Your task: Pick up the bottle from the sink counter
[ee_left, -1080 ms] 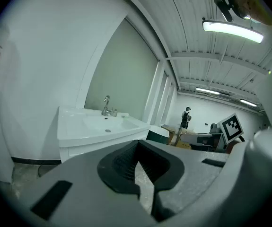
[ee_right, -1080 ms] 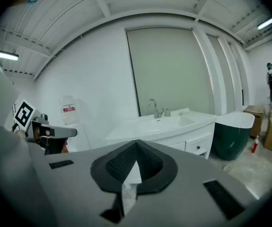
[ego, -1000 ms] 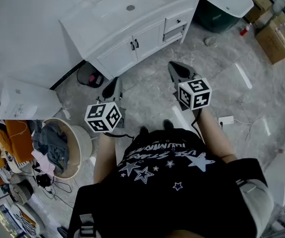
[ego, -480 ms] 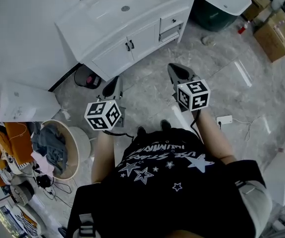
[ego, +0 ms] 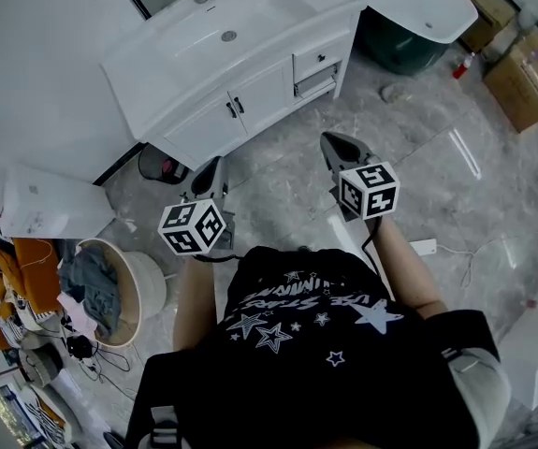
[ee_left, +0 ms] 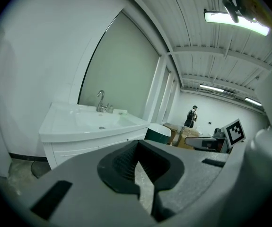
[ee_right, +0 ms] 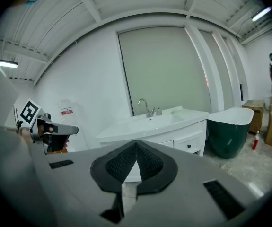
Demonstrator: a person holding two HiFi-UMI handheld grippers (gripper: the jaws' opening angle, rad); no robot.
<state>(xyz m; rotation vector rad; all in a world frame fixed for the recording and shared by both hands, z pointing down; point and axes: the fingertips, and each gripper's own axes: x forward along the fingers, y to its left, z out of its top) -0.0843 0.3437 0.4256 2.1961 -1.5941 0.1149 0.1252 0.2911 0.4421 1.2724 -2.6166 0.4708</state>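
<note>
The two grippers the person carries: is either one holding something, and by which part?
Nothing is held. The left gripper and right gripper are both shut and empty, short of the sink counter.

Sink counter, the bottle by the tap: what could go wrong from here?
1. The left gripper and right gripper are both shut with nothing between the jaws. If they arrive closed, they would likely shove the bottle instead of straddling it.
2. The bottle stands right beside the faucet at the back of the sink counter, so a jaw may strike the faucet.
3. A dark bin stands low beside the counter; a foot could catch it.
</note>
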